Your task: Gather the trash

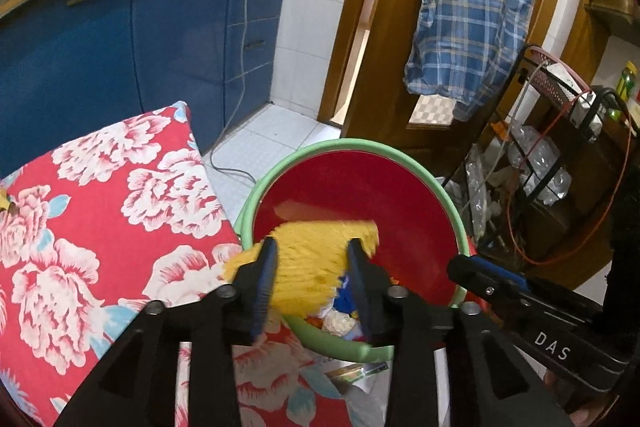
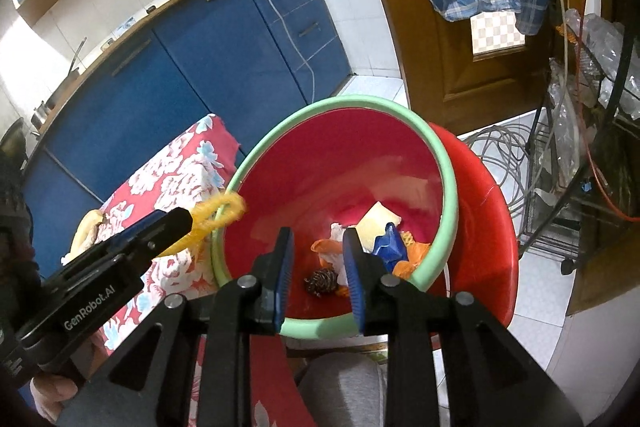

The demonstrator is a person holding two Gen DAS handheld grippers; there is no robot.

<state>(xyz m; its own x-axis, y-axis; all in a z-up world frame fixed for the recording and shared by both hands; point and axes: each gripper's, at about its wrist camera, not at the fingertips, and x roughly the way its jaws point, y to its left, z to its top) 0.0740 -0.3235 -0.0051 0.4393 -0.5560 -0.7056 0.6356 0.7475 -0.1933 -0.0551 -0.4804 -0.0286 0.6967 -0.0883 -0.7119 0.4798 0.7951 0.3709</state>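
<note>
Left gripper (image 1: 312,259) jaws spread, blurred yellow trash (image 1: 316,247) loose between them over red bin (image 1: 360,183). Right gripper (image 2: 316,251) jaws apart, empty, above bin litter at 12 o'clock.

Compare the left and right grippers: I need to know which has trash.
The left gripper has a blurred yellow fuzzy piece between its fingers; the right gripper has nothing there. The left fingers stand wider apart than the right ones. Both point toward the red bin.

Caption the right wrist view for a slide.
Right gripper open over the red bin of trash; left gripper beside it with yellow netting.
</note>
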